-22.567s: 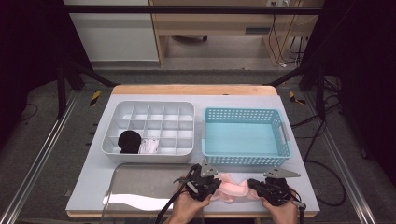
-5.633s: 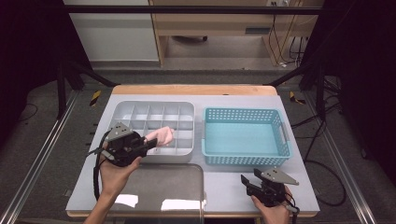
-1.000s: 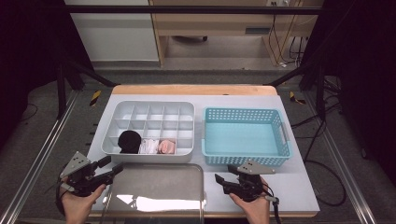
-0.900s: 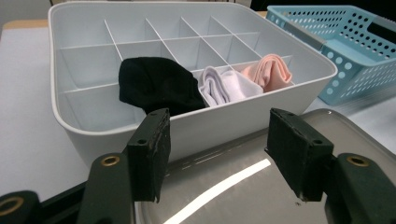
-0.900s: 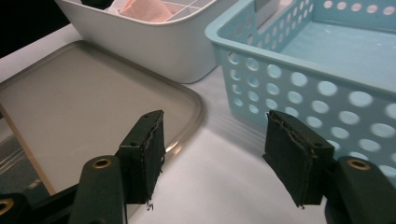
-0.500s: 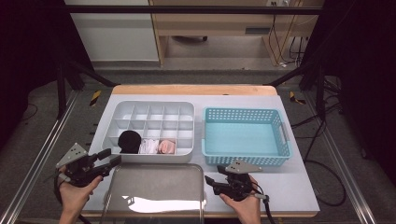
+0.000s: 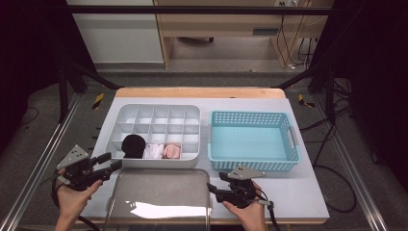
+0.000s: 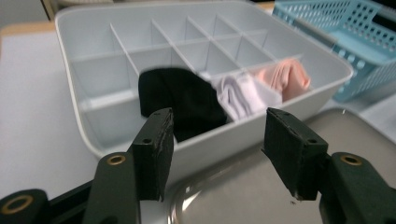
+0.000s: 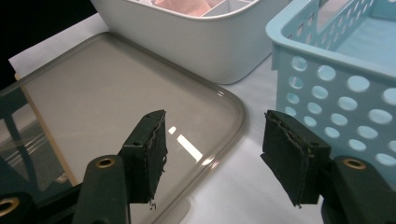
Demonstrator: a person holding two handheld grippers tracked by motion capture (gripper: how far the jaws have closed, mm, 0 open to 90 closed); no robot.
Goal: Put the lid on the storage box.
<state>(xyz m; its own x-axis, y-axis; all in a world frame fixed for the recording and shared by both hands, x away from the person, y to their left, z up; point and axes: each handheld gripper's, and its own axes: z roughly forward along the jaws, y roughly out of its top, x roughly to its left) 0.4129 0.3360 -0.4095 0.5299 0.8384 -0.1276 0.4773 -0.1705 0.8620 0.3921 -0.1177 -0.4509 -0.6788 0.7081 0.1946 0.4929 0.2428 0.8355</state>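
**Socks filed, both claws closing on the lid**

Both claws have drawn in toward the clear lid since half a second ago, when they sat farther out from its edges

High view: I have the left claw (image 7: 107,162) at the lid's left corner and the right claw (image 7: 215,188) at its right edge, both spread open and holding nothing. That lid (image 7: 159,195) lies flat on the tabletop (image 7: 308,192), just in front of the white divided tray (image 7: 155,126). Three rolled items fill the tray's front row side by side: a black sock (image 7: 133,145), a white sock (image 7: 154,150) and a pink sock (image 7: 172,151). Beside the tray, the blue basket (image 7: 253,140) looks empty. I judge the sorting done, with what is left being to lift the lid from both sides and set it on the tray.

Left gripper view: my jaws stand wide apart with nothing between them, aimed over the lid's near corner at the tray wall, with the black sock straight ahead.

Right gripper view: my jaws are again open and empty, straddling the lid's rounded corner, the basket's perforated wall close on one side.

I can read no brand, label or writing anywhere
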